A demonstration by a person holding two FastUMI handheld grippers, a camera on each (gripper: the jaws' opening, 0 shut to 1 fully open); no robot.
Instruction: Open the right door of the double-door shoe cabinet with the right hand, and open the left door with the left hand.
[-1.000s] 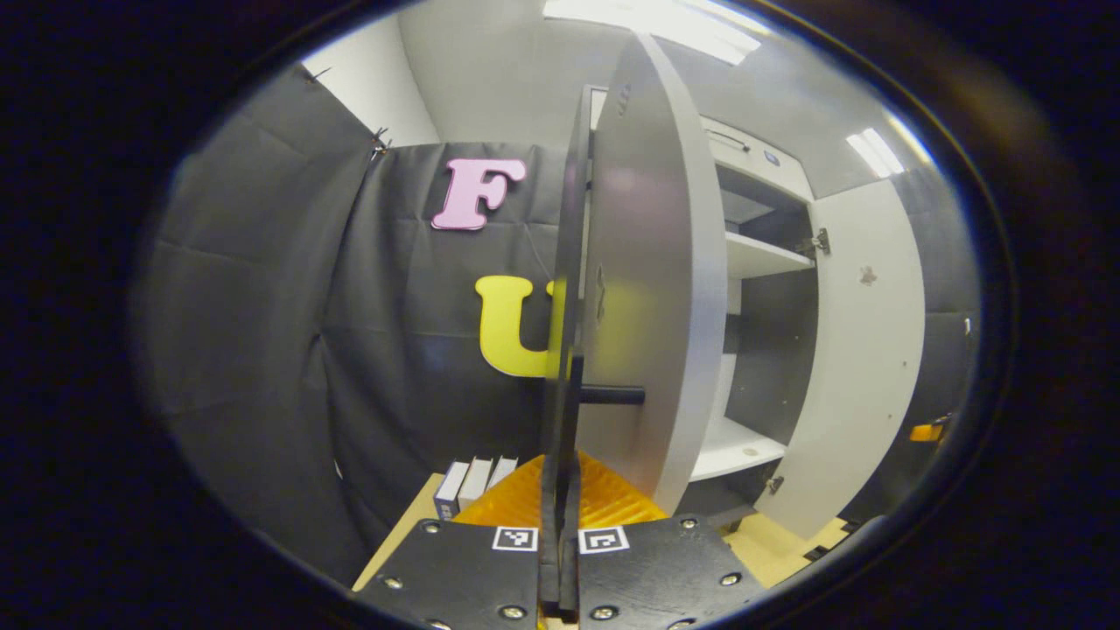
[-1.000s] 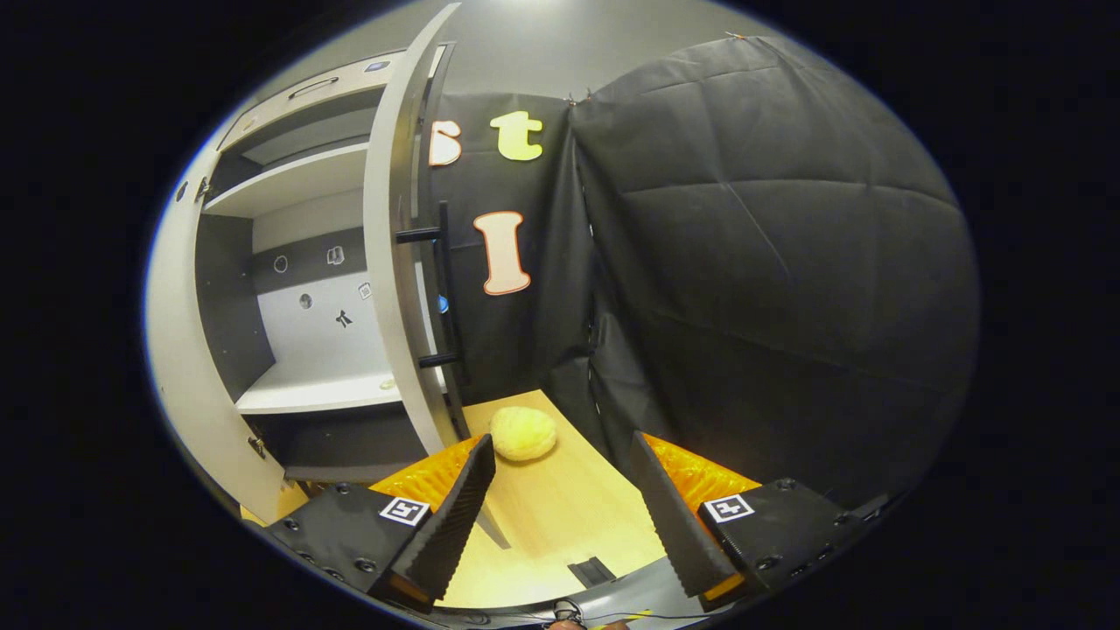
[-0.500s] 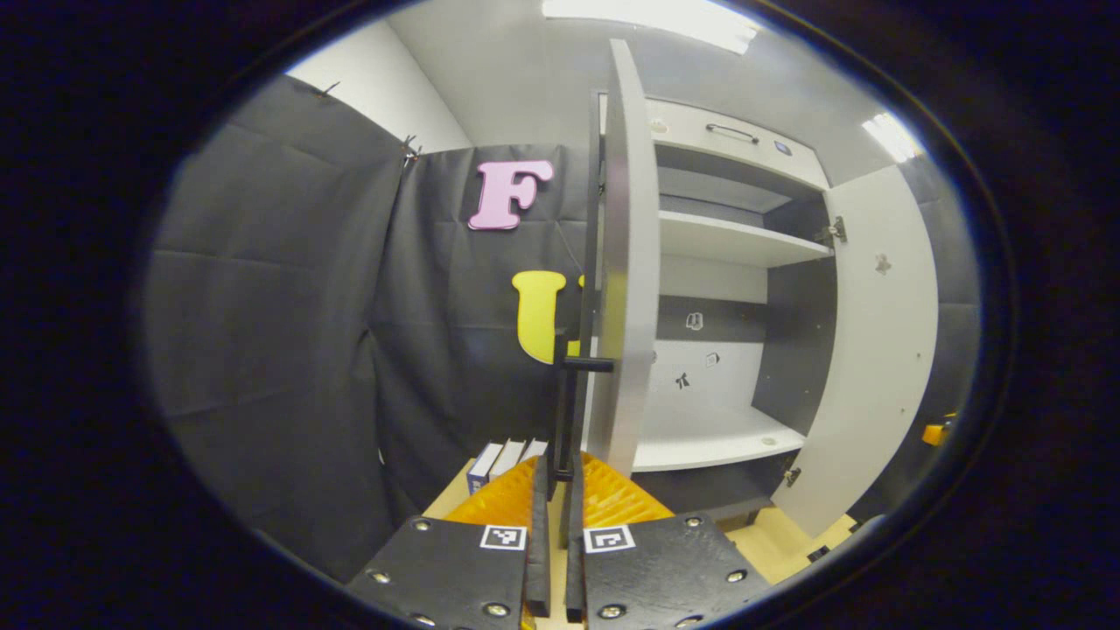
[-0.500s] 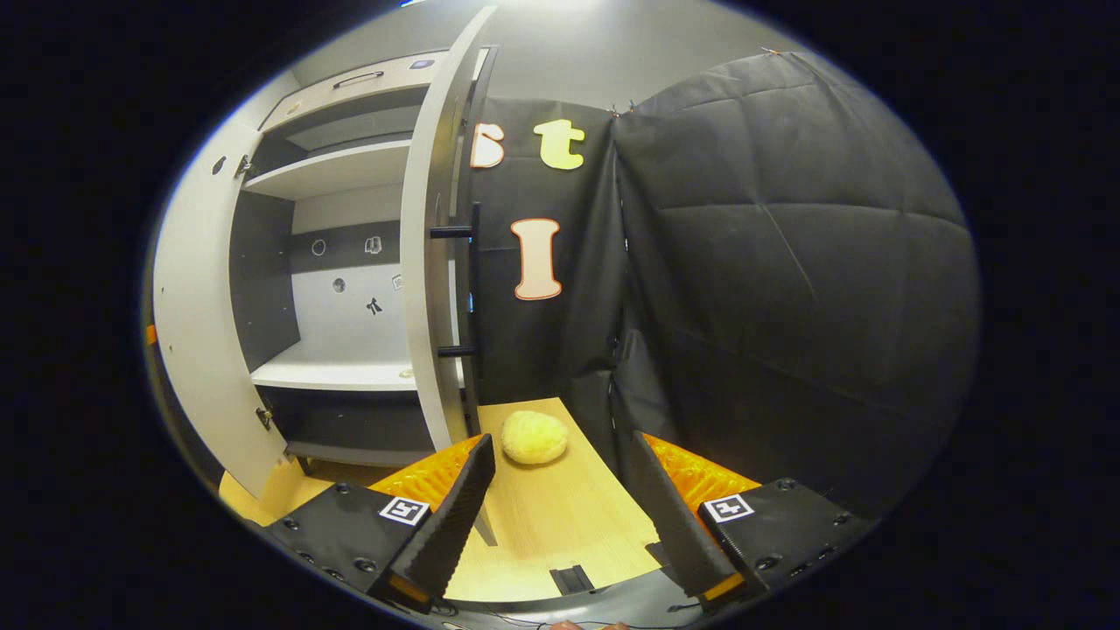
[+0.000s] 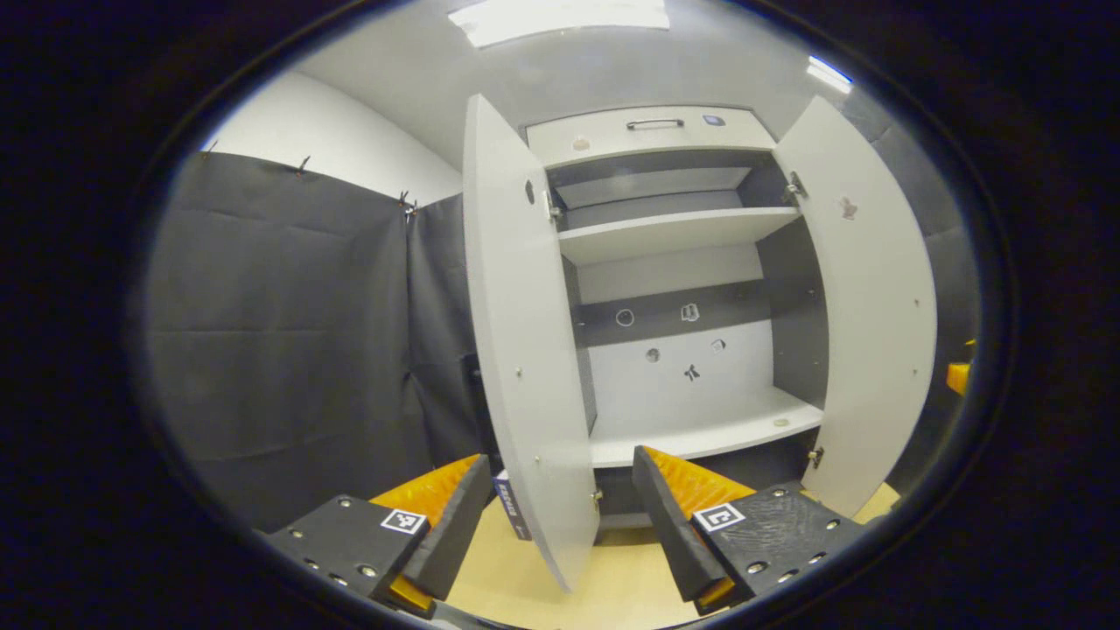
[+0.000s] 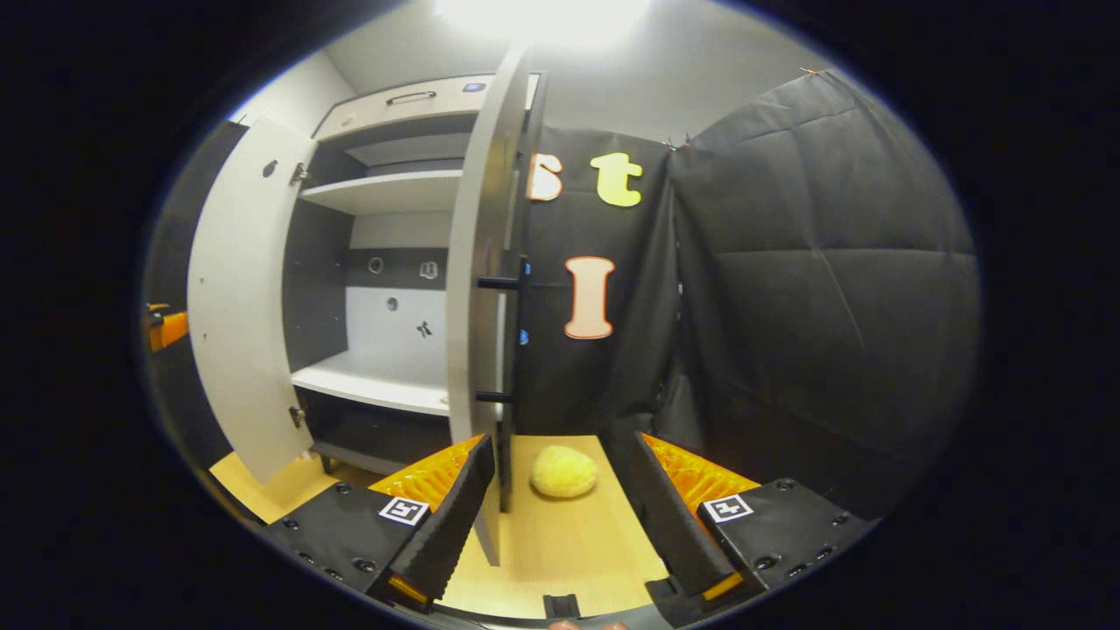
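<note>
Your left tool [image 5: 556,534] is spread wide and holds nothing; the shoe cabinet [image 5: 674,289] stands straight ahead of it, its left door [image 5: 525,350] swung open just beyond the fingertips and its right door [image 5: 866,297] open farther to the tool's right. Your right tool [image 6: 560,525] is also spread and empty, with the right door's edge and handle [image 6: 512,350] just ahead of its left finger. A yellow sponge [image 6: 564,471] lies on the surface [image 6: 560,542] ahead between its fingers.

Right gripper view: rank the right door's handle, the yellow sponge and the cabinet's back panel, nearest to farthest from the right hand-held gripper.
1. Handle, just beyond the left finger of the right hand-held gripper.
2. Yellow sponge, on the table ahead.
3. Back panel, deep inside the cabinet, left.
</note>
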